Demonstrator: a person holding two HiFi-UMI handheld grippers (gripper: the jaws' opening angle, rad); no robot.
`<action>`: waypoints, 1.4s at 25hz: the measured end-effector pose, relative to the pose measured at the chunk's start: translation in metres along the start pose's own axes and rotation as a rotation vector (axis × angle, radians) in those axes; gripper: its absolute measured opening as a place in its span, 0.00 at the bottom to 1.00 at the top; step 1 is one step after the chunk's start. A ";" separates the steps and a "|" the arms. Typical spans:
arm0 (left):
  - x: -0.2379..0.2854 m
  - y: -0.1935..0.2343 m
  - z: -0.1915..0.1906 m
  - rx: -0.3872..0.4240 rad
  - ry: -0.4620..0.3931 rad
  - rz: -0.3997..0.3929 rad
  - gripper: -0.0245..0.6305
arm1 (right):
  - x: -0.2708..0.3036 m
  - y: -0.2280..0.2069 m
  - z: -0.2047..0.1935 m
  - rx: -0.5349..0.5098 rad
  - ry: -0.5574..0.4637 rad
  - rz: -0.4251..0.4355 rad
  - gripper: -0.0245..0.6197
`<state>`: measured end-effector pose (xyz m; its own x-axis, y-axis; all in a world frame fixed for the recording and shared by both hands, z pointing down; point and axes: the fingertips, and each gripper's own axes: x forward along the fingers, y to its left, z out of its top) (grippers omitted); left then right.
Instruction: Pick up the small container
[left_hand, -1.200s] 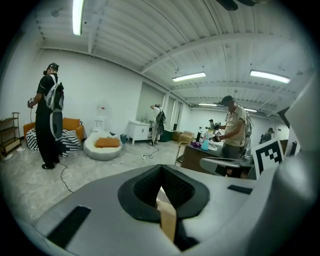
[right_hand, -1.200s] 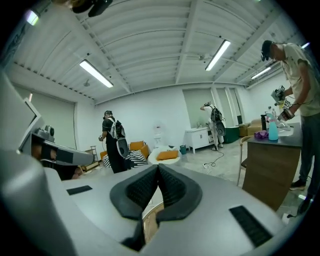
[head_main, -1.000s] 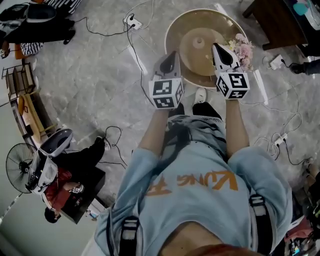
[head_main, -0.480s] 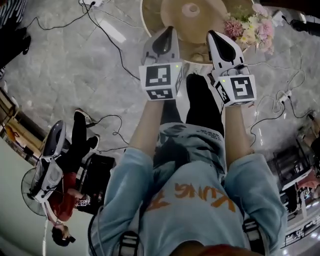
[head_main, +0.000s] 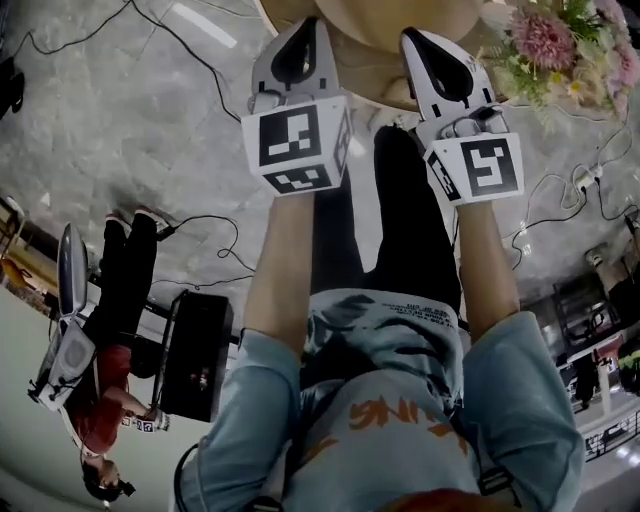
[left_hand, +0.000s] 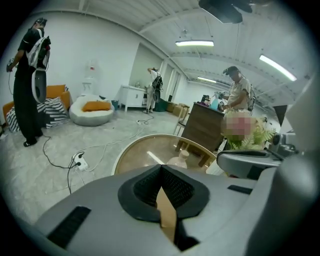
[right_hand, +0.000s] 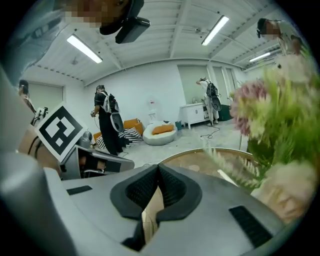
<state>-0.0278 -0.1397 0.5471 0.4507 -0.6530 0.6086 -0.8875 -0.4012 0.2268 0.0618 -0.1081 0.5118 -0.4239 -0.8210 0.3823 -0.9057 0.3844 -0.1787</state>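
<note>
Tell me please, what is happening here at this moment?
A person holds a two-jaw gripper in each hand near a round table. The left gripper and the right gripper both have their jaws together, with nothing between them. The small container stands on the table beyond the left gripper, not yet picked up. Flowers stand close by the right gripper.

Grey marbled floor (head_main: 130, 140) fills the head view's upper left; elsewhere white walls (left_hand: 107, 65), ceiling strip lights (left_hand: 194, 44), a white beanbag (left_hand: 91, 112) at left.
</note>
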 end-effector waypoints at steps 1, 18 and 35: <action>0.005 -0.004 -0.008 0.004 0.006 -0.007 0.07 | -0.001 -0.004 -0.009 0.002 -0.007 -0.012 0.06; 0.060 0.024 -0.069 0.007 0.132 -0.080 0.07 | 0.096 -0.066 -0.090 -0.036 0.050 -0.131 0.17; 0.069 0.027 -0.083 0.003 0.189 -0.100 0.07 | 0.144 -0.106 -0.072 -0.094 -0.024 -0.151 0.34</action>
<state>-0.0284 -0.1421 0.6576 0.5105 -0.4777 0.7150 -0.8386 -0.4603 0.2913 0.0965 -0.2368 0.6509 -0.2843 -0.8819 0.3760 -0.9555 0.2929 -0.0355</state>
